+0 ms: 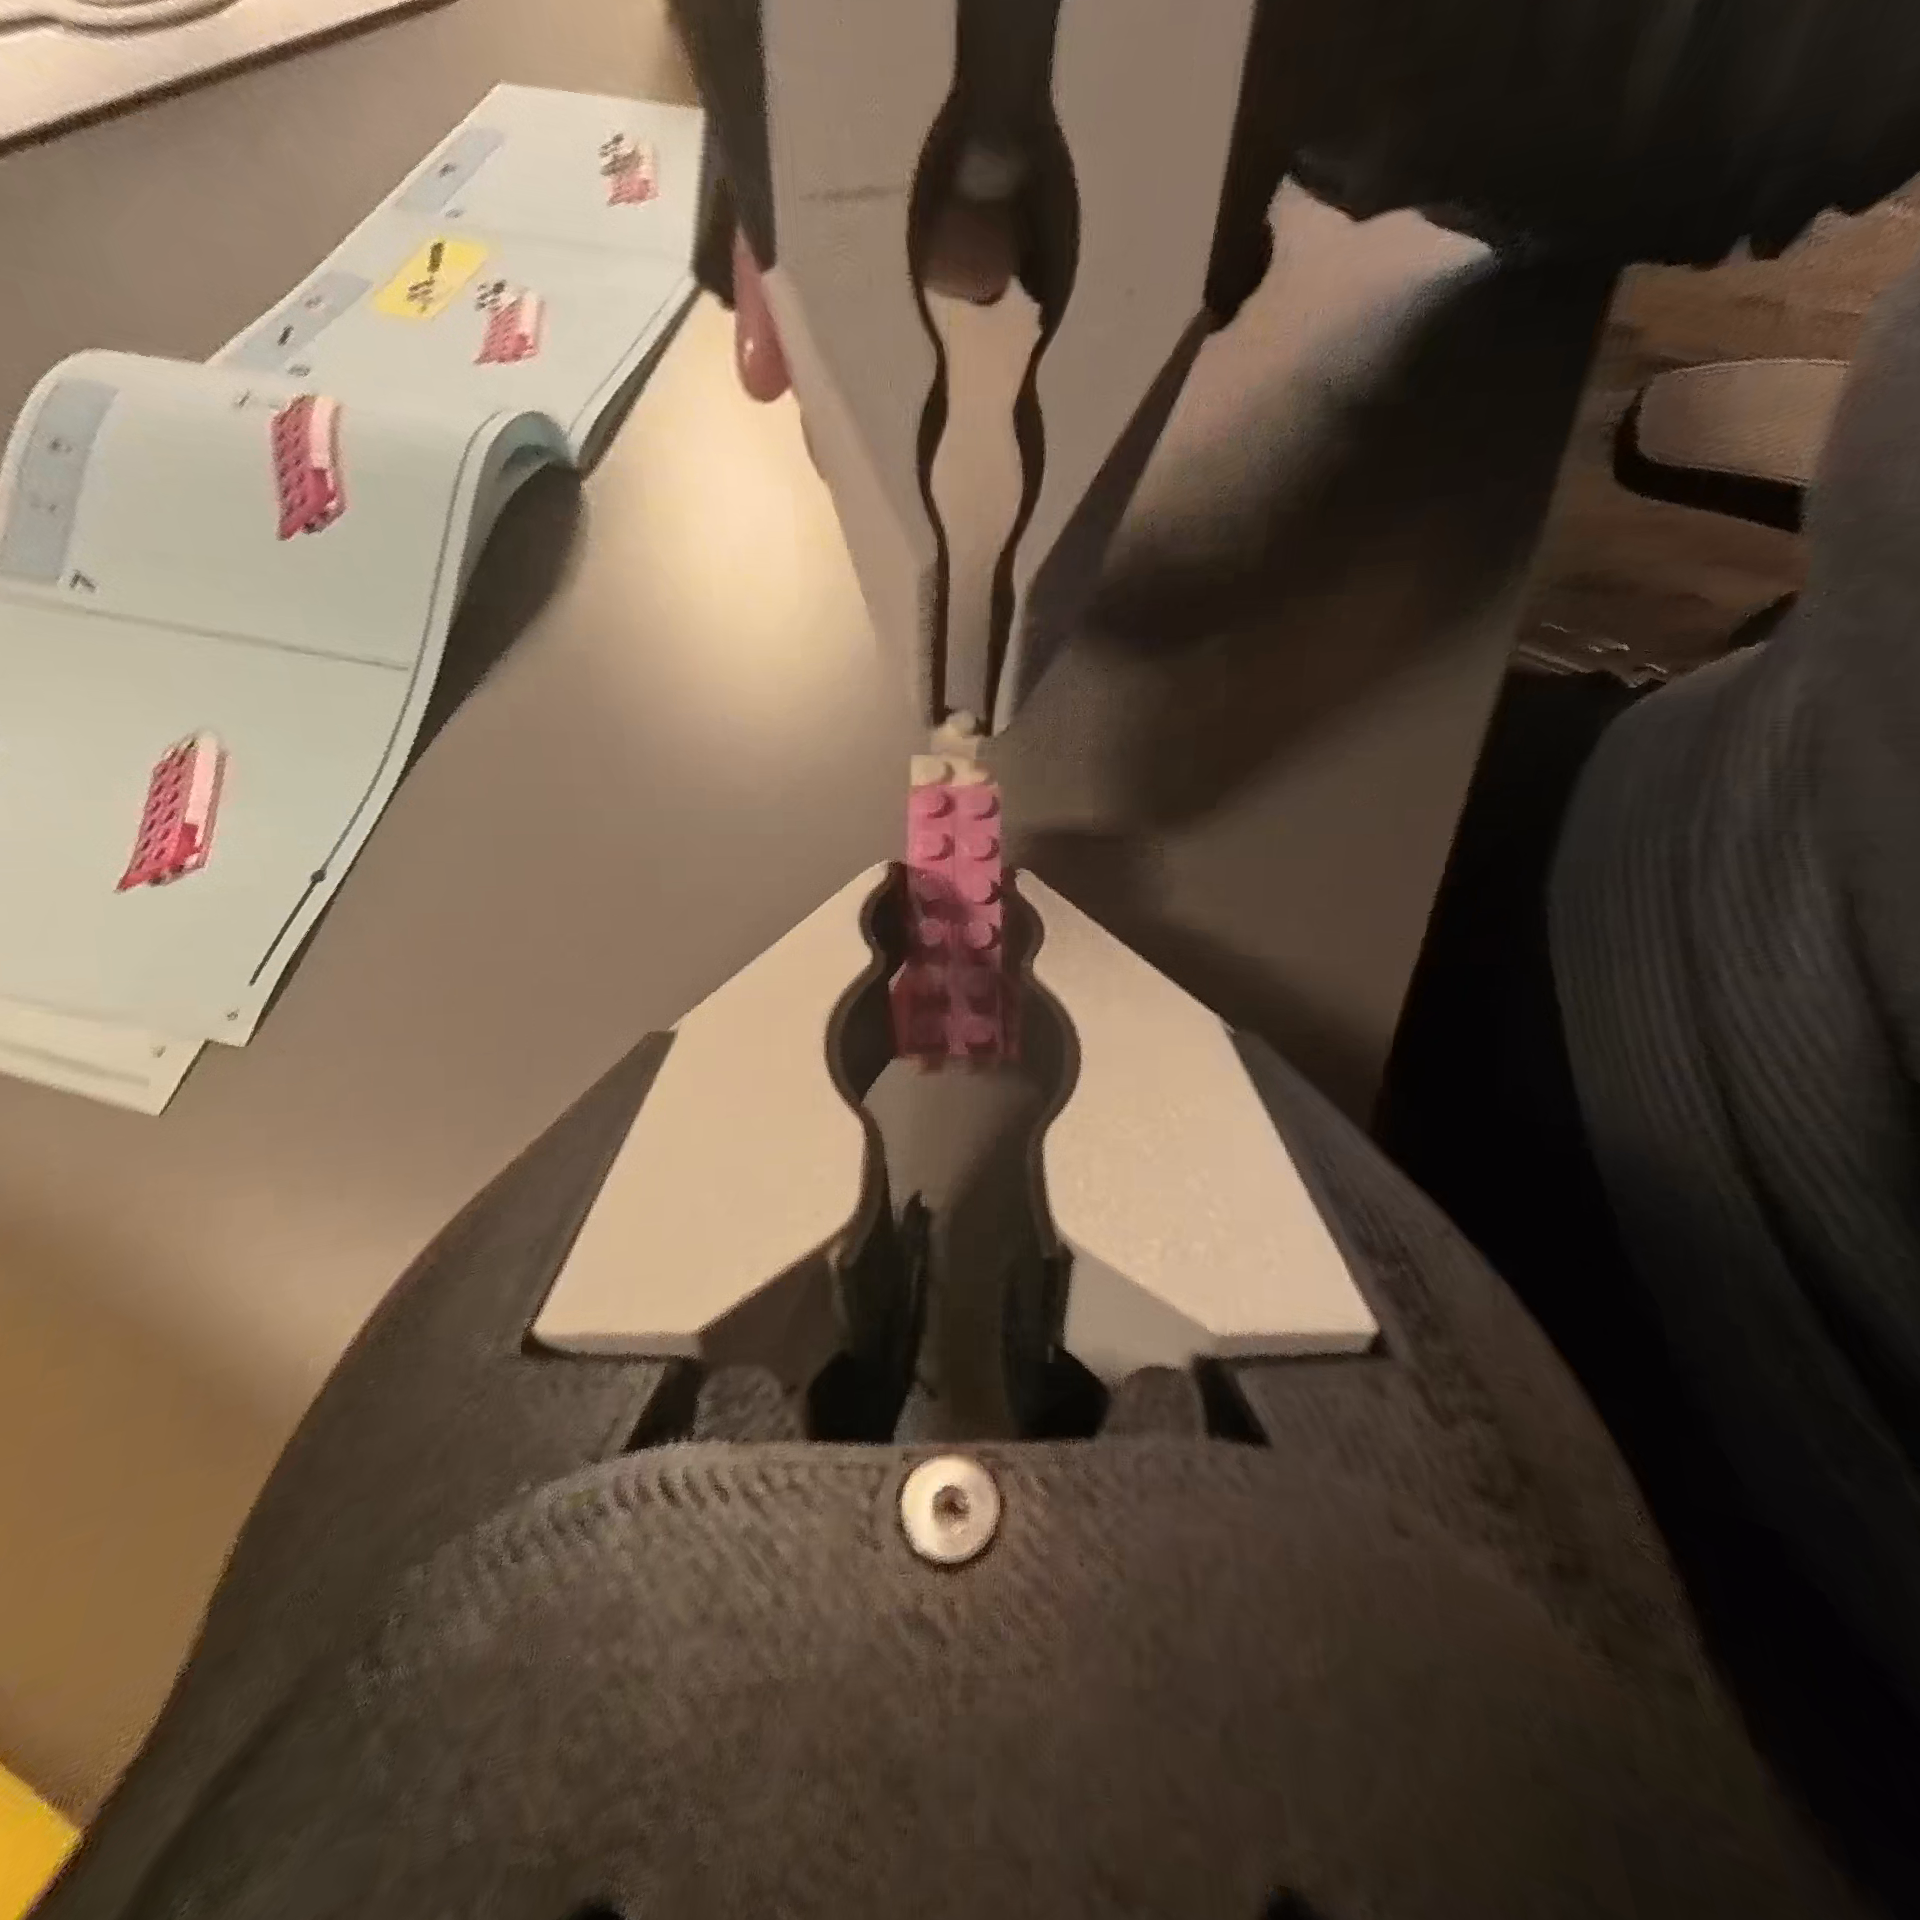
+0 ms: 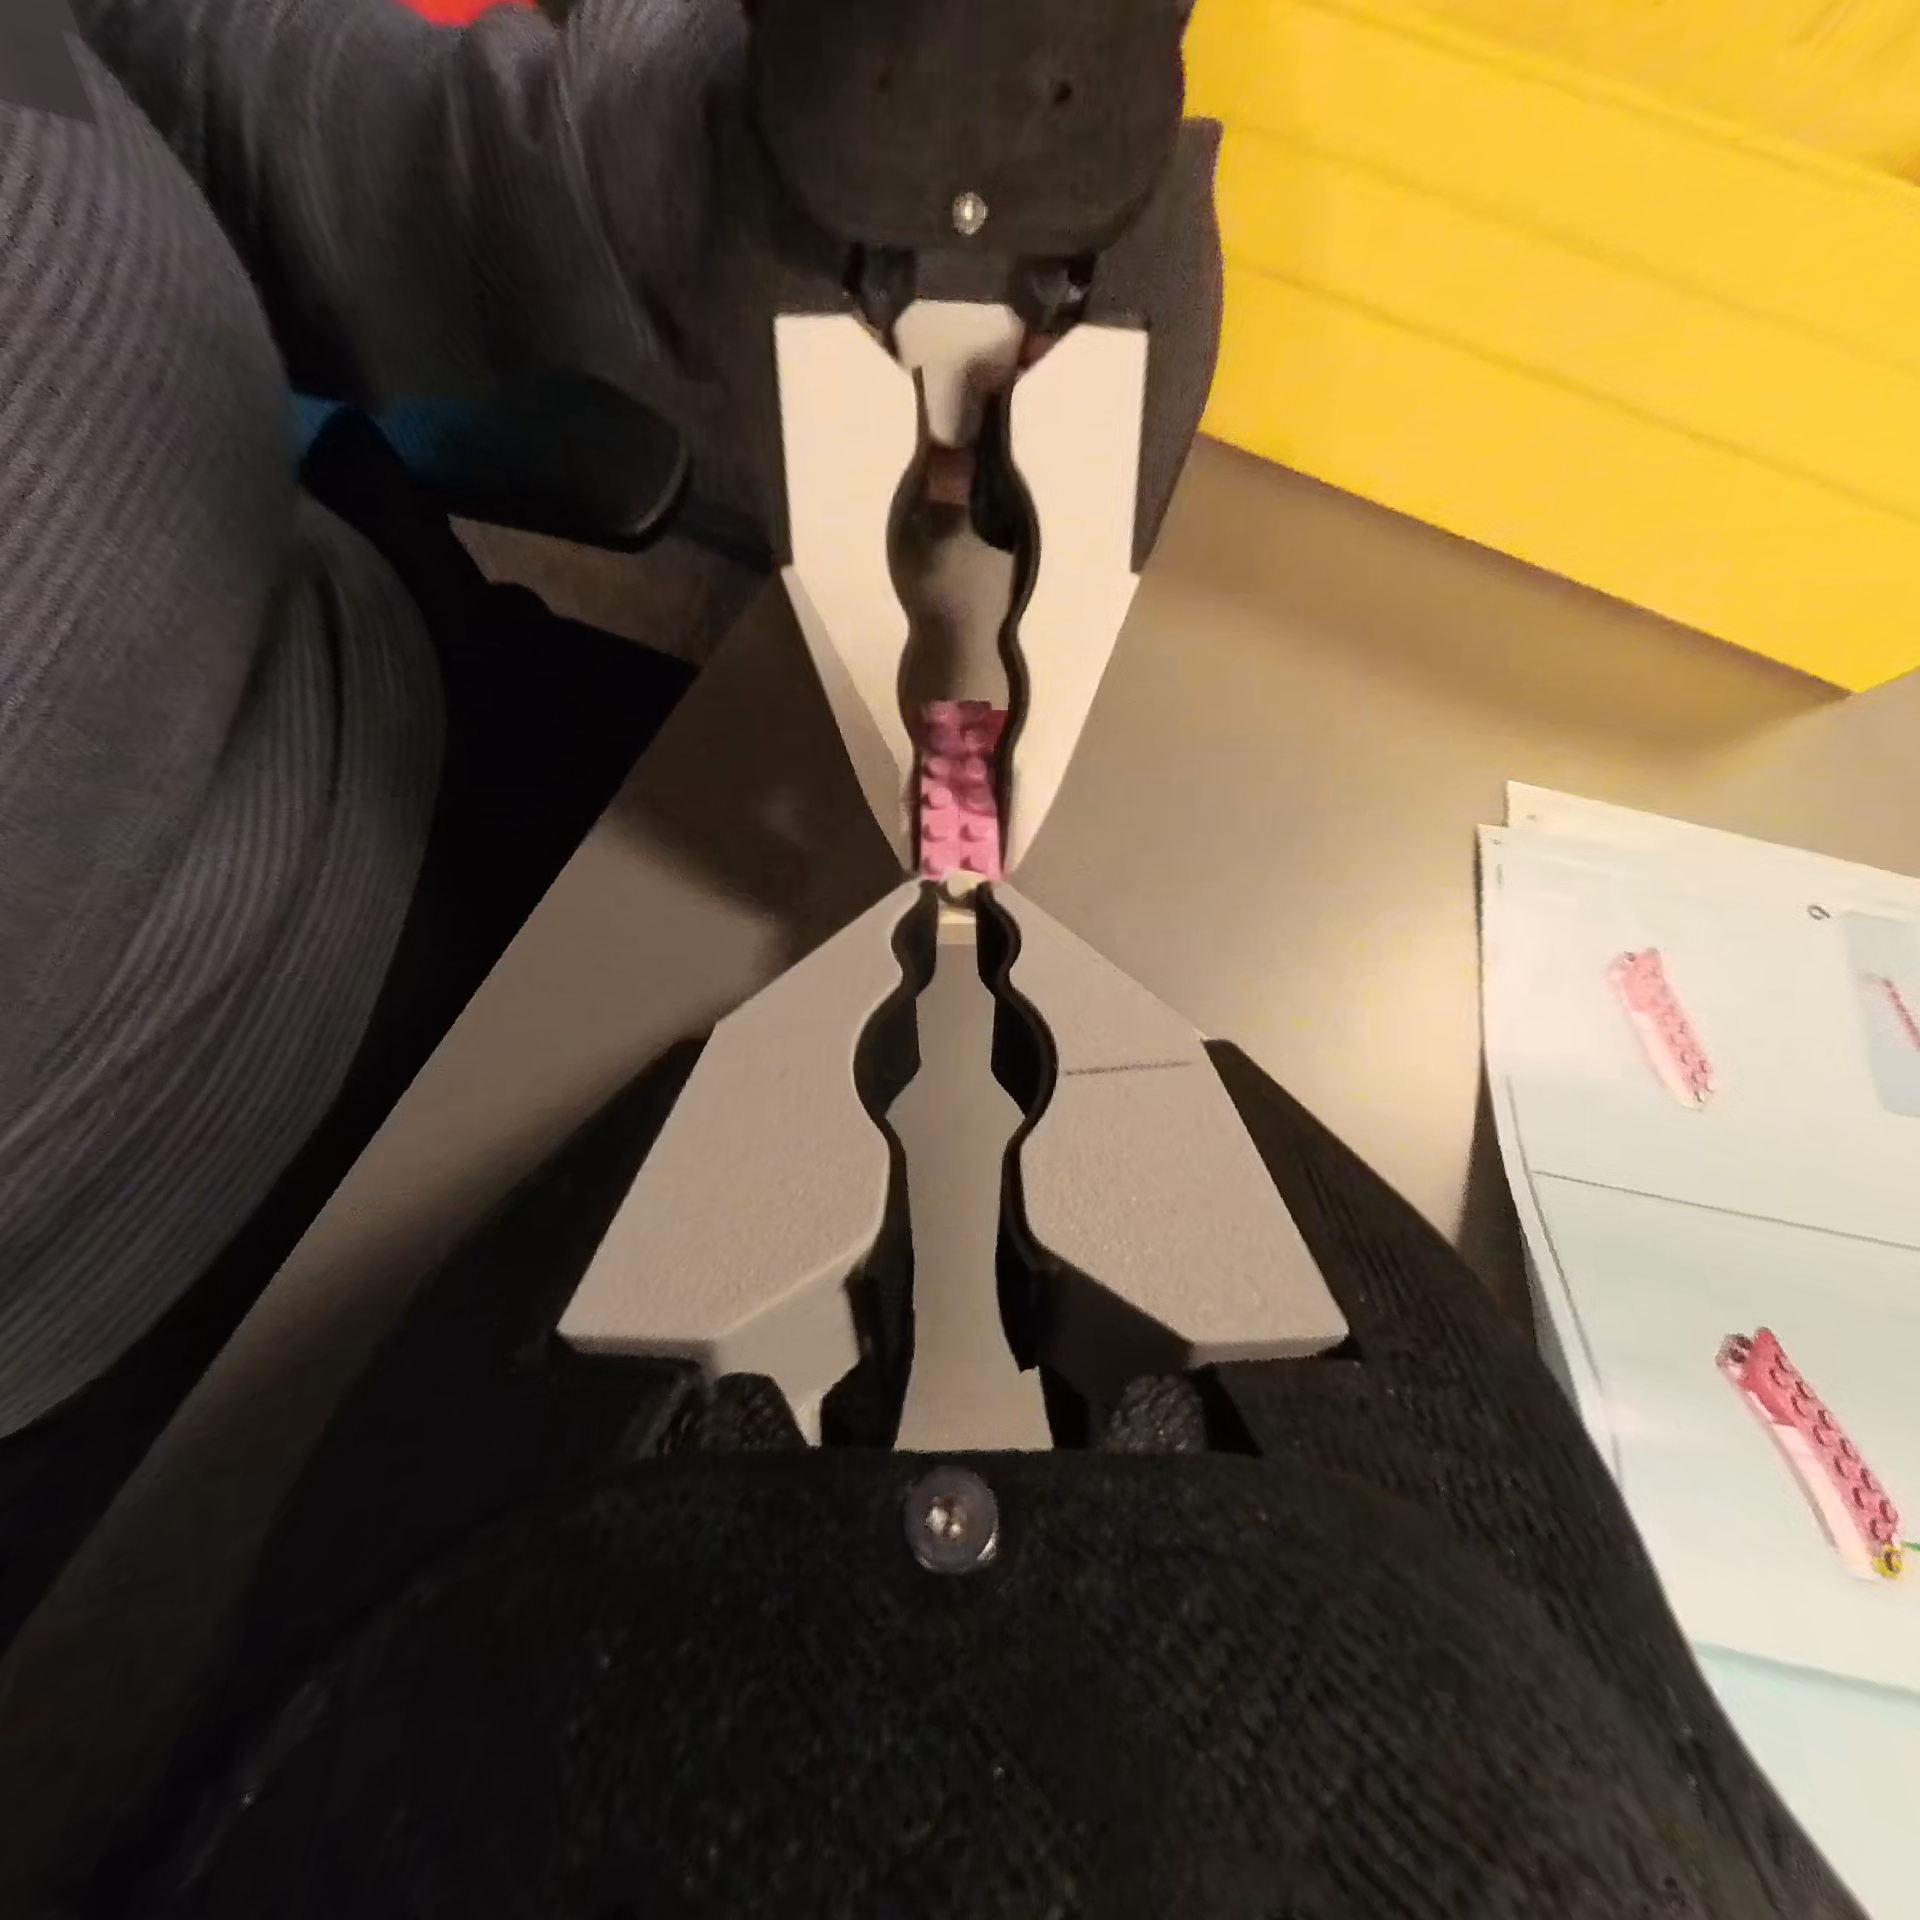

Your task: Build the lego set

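Pinching a pink studded brick strip [image 1: 958, 935] at frame centre, the left gripper [image 1: 956, 883] meets the right gripper [image 2: 958, 902], clamped on a small cream piece [image 2: 957, 914]. An open instruction booklet [image 1: 312, 499] lies upper left; its print is too blurred to read.

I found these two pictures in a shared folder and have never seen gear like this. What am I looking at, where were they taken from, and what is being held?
These are two hand-held grippers, each with a camera looking along its own jaws, so each picture also shows the other gripper facing it. The left gripper is clamped on a pink brick assembly with a cream end. The right gripper, jaws nearly closed, pinches a small cream brick against that end. Both hover above a tan table. On it lie an open instruction booklet showing pink builds and something yellow. The dark ribbed fabric is a person's clothing.
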The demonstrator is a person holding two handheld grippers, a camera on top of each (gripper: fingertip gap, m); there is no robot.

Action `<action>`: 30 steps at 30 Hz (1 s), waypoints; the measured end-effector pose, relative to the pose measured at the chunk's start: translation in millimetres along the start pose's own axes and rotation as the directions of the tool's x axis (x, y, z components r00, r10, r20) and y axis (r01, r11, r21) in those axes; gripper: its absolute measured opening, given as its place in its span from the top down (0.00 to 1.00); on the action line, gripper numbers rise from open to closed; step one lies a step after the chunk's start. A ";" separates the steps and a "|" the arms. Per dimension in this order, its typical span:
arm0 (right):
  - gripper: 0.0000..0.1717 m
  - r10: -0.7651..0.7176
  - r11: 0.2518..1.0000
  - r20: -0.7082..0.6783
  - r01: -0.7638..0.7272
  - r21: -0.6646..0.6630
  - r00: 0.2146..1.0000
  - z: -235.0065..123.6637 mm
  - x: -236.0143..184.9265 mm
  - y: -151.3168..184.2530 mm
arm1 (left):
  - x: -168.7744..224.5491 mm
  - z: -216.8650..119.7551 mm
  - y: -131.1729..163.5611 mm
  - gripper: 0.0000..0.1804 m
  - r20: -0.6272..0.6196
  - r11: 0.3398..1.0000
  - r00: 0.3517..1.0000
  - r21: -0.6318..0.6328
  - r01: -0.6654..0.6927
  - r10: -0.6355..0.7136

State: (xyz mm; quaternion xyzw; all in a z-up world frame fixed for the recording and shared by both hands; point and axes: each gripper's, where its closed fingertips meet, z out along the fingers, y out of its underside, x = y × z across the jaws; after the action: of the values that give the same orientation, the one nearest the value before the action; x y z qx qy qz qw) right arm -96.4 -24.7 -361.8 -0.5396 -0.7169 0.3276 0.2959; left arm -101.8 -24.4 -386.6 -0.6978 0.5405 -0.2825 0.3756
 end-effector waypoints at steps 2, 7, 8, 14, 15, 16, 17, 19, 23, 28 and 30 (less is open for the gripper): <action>0.97 -0.025 1.000 0.027 0.025 -0.013 0.999 0.8 -3.1 -0.2 | 3.0 -0.4 -1.5 0.91 -0.014 1.000 1.000 0.001 -0.016 0.016; 0.97 -0.043 0.998 0.060 0.045 -0.031 0.997 0.3 -6.9 -0.6 | 11.6 -1.7 -6.1 0.91 -0.053 0.998 0.997 0.029 -0.054 0.055; 0.97 -0.049 0.998 0.064 0.052 -0.039 0.997 0.0 -7.5 -0.3 | 12.5 -1.2 -6.4 0.91 -0.056 0.998 0.997 0.030 -0.057 0.059; 0.97 -0.056 0.995 0.092 0.063 -0.076 0.994 -2.3 -10.5 1.8 | 13.7 0.7 -7.7 0.91 -0.063 0.997 0.996 0.038 -0.061 0.063; 0.97 -0.057 0.995 0.091 0.064 -0.080 0.994 -2.6 -9.8 1.9 | 13.8 0.7 -7.9 0.91 -0.063 0.997 0.996 0.038 -0.061 0.064; 0.97 -0.057 0.994 0.092 0.065 -0.084 0.994 -3.0 -9.5 2.2 | 13.9 0.5 -8.1 0.91 -0.063 0.997 0.996 0.039 -0.062 0.064; 0.97 -0.056 0.994 0.093 0.064 -0.086 0.994 -3.2 -9.3 1.8 | 13.7 0.4 -8.5 0.91 -0.062 0.997 0.996 0.041 -0.063 0.065; 0.97 -0.056 0.994 0.095 0.064 -0.084 0.994 -3.4 -9.0 0.7 | 13.7 -0.2 -9.4 0.91 -0.062 0.997 0.996 0.046 -0.061 0.064; 0.97 -0.051 0.995 0.101 0.060 -0.084 0.994 -3.4 -9.2 -0.6 | 12.8 -1.0 -9.9 0.91 -0.059 0.997 0.996 0.052 -0.058 0.061; 0.97 -0.052 0.995 0.104 0.061 -0.081 0.993 -2.8 -9.3 -1.1 | 12.5 -1.2 -9.9 0.91 -0.059 0.997 0.996 0.055 -0.057 0.060; 0.97 -0.055 0.995 0.101 0.062 -0.075 0.993 -2.9 -9.0 -2.1 | 12.9 -1.7 -10.4 0.91 -0.061 0.997 0.996 0.060 -0.056 0.060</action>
State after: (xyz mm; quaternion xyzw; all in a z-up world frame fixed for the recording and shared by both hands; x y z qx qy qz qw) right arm -93.2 -33.3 -359.0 -0.5126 -0.7585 0.3168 0.2480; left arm -94.2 -35.8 -377.2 -0.6616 0.5635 -0.3087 0.3866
